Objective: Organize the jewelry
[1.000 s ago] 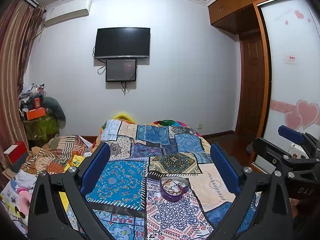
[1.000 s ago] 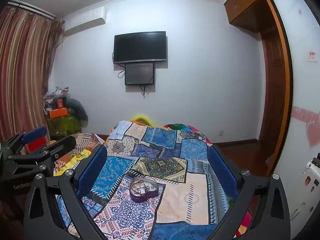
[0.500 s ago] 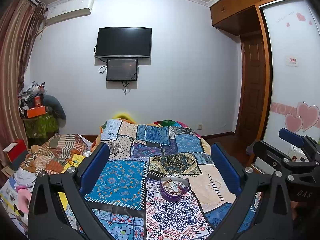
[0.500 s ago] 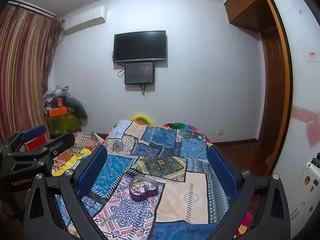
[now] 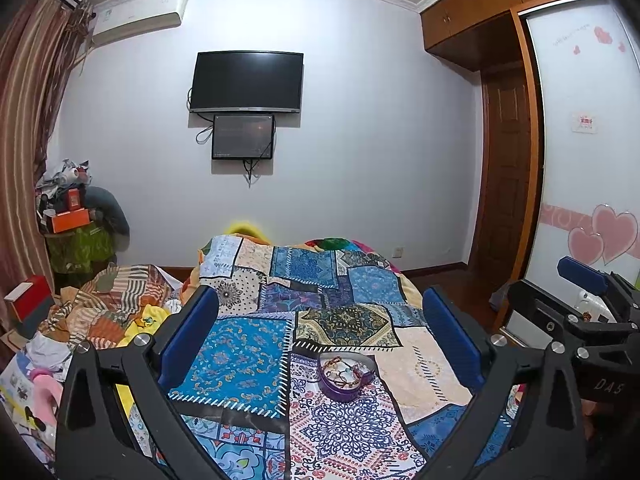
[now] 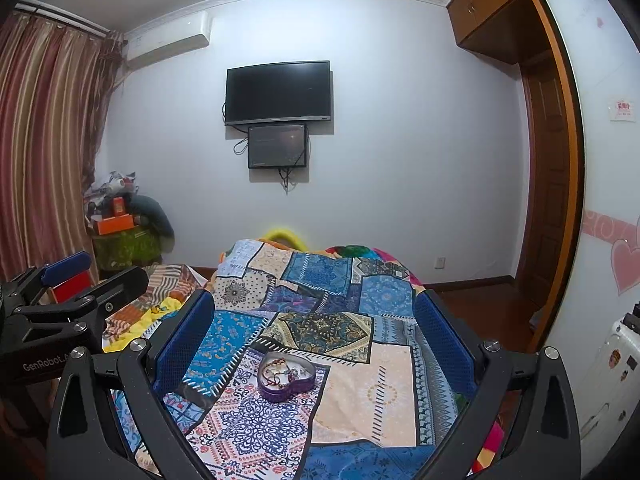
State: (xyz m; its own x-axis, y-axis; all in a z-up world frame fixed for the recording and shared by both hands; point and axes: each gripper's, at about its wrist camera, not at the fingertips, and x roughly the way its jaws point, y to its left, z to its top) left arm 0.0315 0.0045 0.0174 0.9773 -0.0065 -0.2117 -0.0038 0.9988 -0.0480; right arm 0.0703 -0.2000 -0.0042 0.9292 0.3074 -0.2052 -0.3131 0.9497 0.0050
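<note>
Hovering above the bed, the left gripper (image 5: pixel 320 340) and the right gripper (image 6: pixel 312 336) are both spread wide with nothing between their blue pads. Ahead of them, a purple heart-shaped tin (image 6: pixel 285 377) sits lidless on the patchwork quilt (image 6: pixel 384 392), with the jewelry (image 6: pixel 280 372), a tangle of bracelets and small pieces, lying inside it. No loose pieces show on the quilt. That would fit jewelry already gathered into the tin or jewelry waiting to be sorted out of it; the pictures don't settle which.
</note>
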